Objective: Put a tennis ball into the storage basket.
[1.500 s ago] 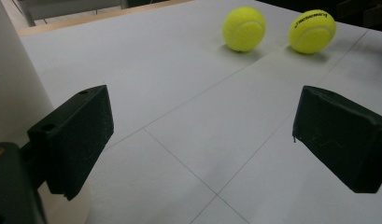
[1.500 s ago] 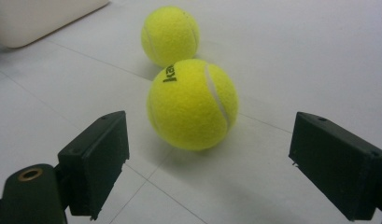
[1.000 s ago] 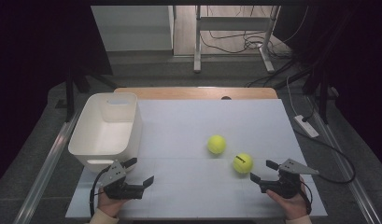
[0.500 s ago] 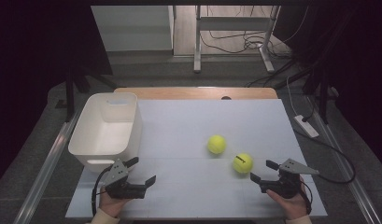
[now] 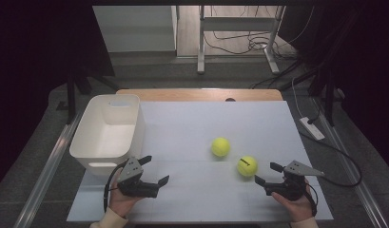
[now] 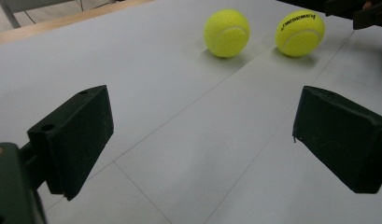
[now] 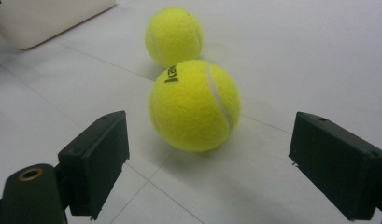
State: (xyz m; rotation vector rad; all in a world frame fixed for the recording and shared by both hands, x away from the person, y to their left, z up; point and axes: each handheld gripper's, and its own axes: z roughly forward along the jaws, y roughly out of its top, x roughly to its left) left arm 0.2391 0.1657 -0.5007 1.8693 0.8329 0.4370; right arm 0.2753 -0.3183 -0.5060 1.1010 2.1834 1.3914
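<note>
Two yellow tennis balls lie on the white table: one (image 5: 220, 147) near the middle, the other (image 5: 247, 166) a little nearer and to its right. My right gripper (image 5: 268, 173) stands open just right of the nearer ball (image 7: 194, 105), which sits a short way ahead of its jaws, with the farther ball (image 7: 174, 37) behind it. My left gripper (image 5: 154, 169) is open at the front left, nothing between its jaws. In the left gripper view both balls (image 6: 226, 33) (image 6: 299, 33) rest far ahead.
A white empty bin (image 5: 107, 132) stands at the table's left, just beyond my left gripper. A wooden strip (image 5: 197, 94) runs along the table's far edge. A power strip (image 5: 311, 128) and cables lie on the floor to the right.
</note>
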